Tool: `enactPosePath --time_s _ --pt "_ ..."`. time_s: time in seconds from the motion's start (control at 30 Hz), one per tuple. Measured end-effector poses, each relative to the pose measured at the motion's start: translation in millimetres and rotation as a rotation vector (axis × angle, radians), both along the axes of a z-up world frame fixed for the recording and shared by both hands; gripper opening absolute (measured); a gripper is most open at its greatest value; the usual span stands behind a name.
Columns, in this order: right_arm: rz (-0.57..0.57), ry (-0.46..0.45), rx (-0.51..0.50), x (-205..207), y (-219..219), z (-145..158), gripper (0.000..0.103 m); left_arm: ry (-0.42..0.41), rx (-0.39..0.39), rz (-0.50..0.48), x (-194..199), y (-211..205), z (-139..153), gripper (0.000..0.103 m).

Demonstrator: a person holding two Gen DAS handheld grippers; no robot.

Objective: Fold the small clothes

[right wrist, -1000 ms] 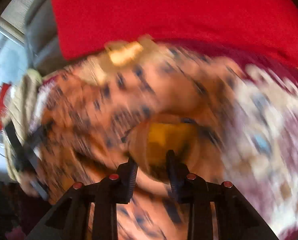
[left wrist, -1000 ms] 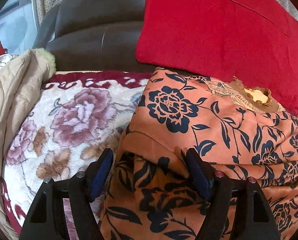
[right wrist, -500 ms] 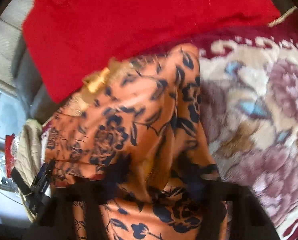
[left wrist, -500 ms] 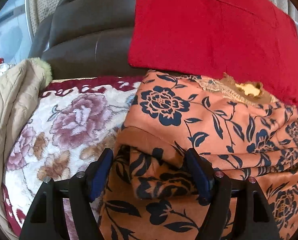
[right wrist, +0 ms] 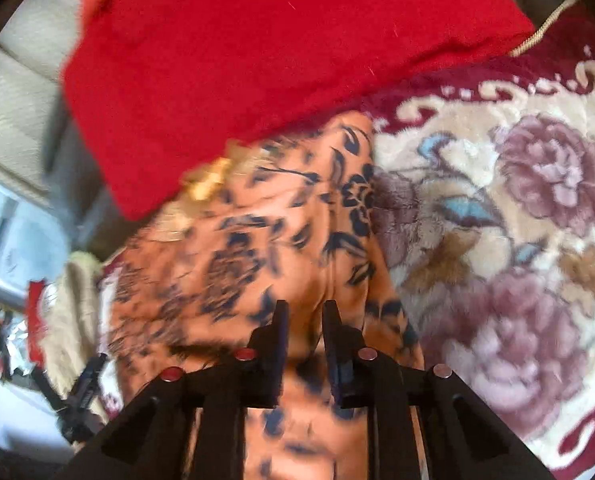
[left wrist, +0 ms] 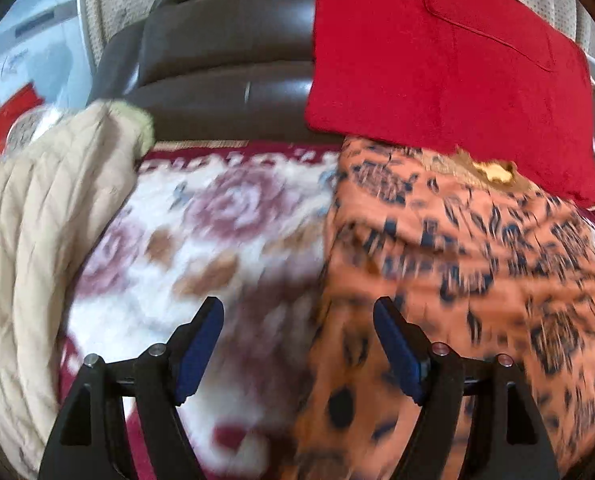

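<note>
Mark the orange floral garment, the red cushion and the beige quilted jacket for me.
orange floral garment point(right wrist: 273, 248): right wrist view, middle of its printed cloth.
red cushion point(left wrist: 437, 60): left wrist view, centre of its face.
beige quilted jacket point(left wrist: 37, 232): left wrist view, quilted panel at the left.

Both fisheye views are bright with soft daylight, dark and bent at their round edges. In the left wrist view the orange floral garment and the flowered blanket smear with motion blur — the black fingers stay sharp. A pale window glares at the right wrist view's left edge — the red cloth looks soft.
</note>
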State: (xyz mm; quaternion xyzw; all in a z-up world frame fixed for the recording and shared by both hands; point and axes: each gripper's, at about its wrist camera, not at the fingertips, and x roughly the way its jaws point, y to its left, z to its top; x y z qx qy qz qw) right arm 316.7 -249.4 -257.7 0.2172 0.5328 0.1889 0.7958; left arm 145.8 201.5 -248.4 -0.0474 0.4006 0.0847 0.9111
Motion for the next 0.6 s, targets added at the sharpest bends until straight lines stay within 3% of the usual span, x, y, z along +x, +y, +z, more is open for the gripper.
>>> enactPosePath --time_s 0.03,0.1,0.2,0.4,0.43,0.47,0.5,0.6 --pt "0.021 -0.027 -0.009 -15 -5 11 0.036 0.012 -0.018 -0.004 -17 6 0 0.078" --pt "0.045 -0.061 -0.003 -44 -16 22 0.082 0.024 -0.029 0.001 -42 15 -1 0.078" --pt "0.062 -0.129 0.041 -95 -30 32 0.083 0.060 -0.070 -0.010 -81 24 -7 0.078" --pt "0.106 -0.055 0.067 -171 -44 6 0.083 0.141 -0.158 -0.029 -129 30 -38 0.078" --pt "0.113 -0.028 0.066 -180 -45 -2 0.083 0.160 -0.175 -0.031 -131 29 -43 0.075" --pt "0.115 -0.006 0.058 -185 -45 -10 0.083 0.164 -0.194 -0.042 -132 28 -46 0.063" --pt "0.107 0.014 0.054 -192 -47 -18 0.083 0.164 -0.211 -0.062 -133 25 -47 0.057" --pt "0.072 0.064 0.060 -206 -53 -41 0.083 0.174 -0.209 -0.095 -129 14 -51 0.055"
